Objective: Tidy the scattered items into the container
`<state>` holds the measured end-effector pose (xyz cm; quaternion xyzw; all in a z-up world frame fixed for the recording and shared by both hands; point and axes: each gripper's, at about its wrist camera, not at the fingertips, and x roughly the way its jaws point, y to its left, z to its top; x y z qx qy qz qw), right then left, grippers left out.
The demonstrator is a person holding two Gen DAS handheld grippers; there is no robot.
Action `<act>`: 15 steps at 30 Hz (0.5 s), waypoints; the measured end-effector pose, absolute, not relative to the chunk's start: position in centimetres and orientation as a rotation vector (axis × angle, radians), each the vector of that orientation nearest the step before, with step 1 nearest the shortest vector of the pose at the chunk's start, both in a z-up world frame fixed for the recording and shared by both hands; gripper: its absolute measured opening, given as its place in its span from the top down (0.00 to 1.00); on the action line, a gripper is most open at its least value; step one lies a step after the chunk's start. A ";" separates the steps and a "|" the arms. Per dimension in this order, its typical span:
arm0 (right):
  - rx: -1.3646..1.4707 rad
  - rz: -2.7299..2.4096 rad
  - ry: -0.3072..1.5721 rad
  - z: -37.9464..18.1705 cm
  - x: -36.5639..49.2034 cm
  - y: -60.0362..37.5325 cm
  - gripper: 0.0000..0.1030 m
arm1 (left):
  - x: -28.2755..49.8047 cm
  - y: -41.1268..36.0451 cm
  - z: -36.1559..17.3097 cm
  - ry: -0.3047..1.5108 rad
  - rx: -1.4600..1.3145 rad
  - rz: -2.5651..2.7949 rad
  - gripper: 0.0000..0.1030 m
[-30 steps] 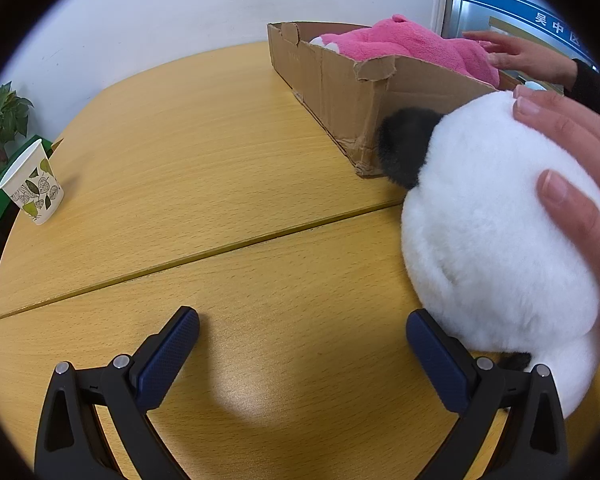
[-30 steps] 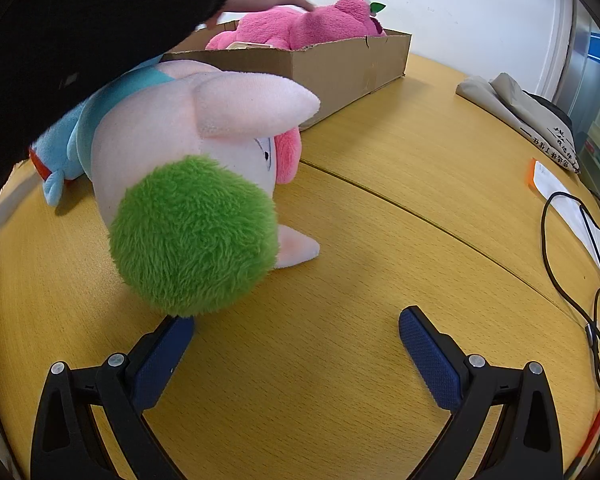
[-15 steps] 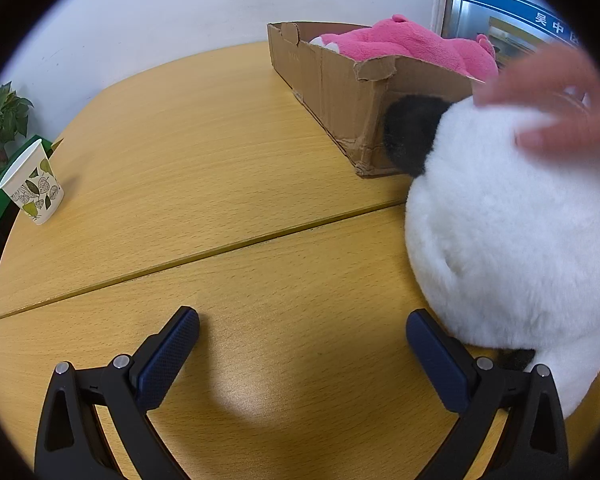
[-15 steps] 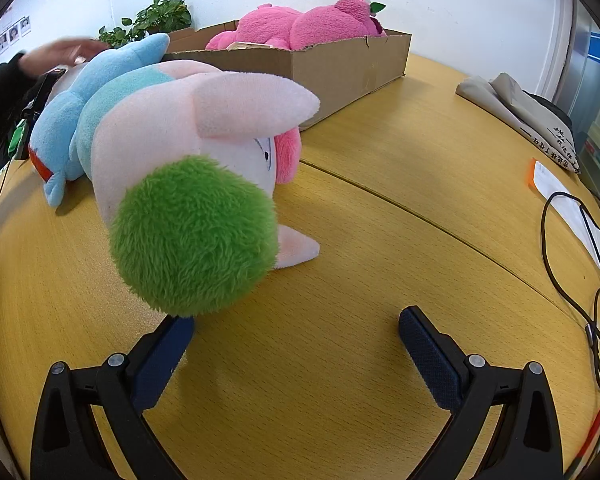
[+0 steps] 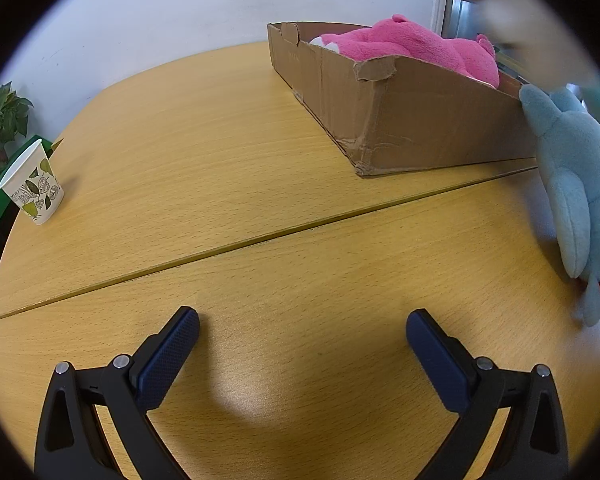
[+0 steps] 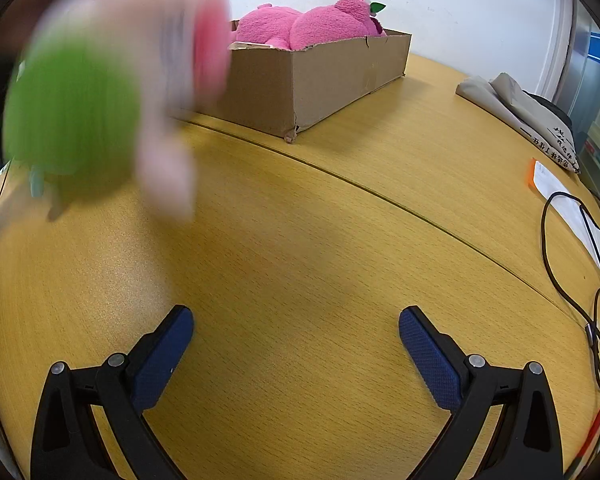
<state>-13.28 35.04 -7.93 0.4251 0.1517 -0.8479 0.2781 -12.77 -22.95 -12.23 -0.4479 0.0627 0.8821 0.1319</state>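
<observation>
We see both claws spread wide and empty: the left claw (image 5: 302,332) and the right claw (image 6: 296,330) each hang low over the bare wooden bench (image 5: 228,152), presumably parked there until a toy is chosen.

The container, a cardboard box (image 5: 404,108), sits toward one o'clock in the left wrist view and twelve o'clock in the right wrist view. A pink plush (image 6: 308,26) already lies inside it, rising above the rim.

Of the scattered items, a light blue plush (image 5: 576,184) lies on the bench at about three o'clock of the left claw, its top end touching or nearly touching the box wall (we judge it the nearer candidate for that side). In the right wrist view a pink-and-green plush (image 6: 100,92) fills the ten o'clock area, heavily blurred, so we cannot tell whether it rests on the bench or is off it.

A paper cup (image 5: 32,182) stands at ten o'clock of the left claw; black cables (image 6: 572,264) trail at three o'clock of the right.
</observation>
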 end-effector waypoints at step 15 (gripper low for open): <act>1.140 -2.275 0.407 -7.9 -13.3 35.0 0.00 | -12.9 -22.8 -12.2 0.179 -1.301 2.563 0.00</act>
